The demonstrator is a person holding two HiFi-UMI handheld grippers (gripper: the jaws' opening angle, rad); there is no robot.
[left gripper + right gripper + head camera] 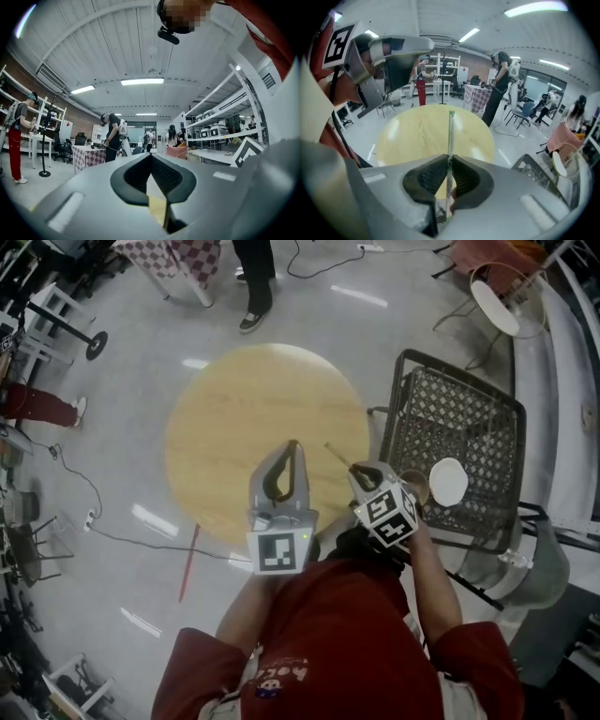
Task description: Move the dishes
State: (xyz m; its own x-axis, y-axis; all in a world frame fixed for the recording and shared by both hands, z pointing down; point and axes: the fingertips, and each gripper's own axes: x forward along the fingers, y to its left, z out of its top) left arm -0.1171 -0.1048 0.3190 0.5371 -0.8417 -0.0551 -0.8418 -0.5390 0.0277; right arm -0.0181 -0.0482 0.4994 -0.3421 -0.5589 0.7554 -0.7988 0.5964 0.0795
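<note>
My right gripper (356, 468) (449, 159) is shut on a thin chopstick (451, 133) with a green end. The chopstick (336, 453) sticks out past the jaws over the near right edge of the round wooden table (244, 418) (417, 133). My left gripper (292, 444) (151, 154) is shut with nothing between its jaws and is held level over the table's near edge. To the right stands a black wire rack (469, 418) (534, 171) holding a white plate (448, 481) and a brown bowl (415, 486).
A person stands beyond the table next to a checkered table (178, 254). A red stick (187, 563) and cables lie on the floor at the left. A round wire basket (506, 292) sits at the far right, and shelving lines the room's edges.
</note>
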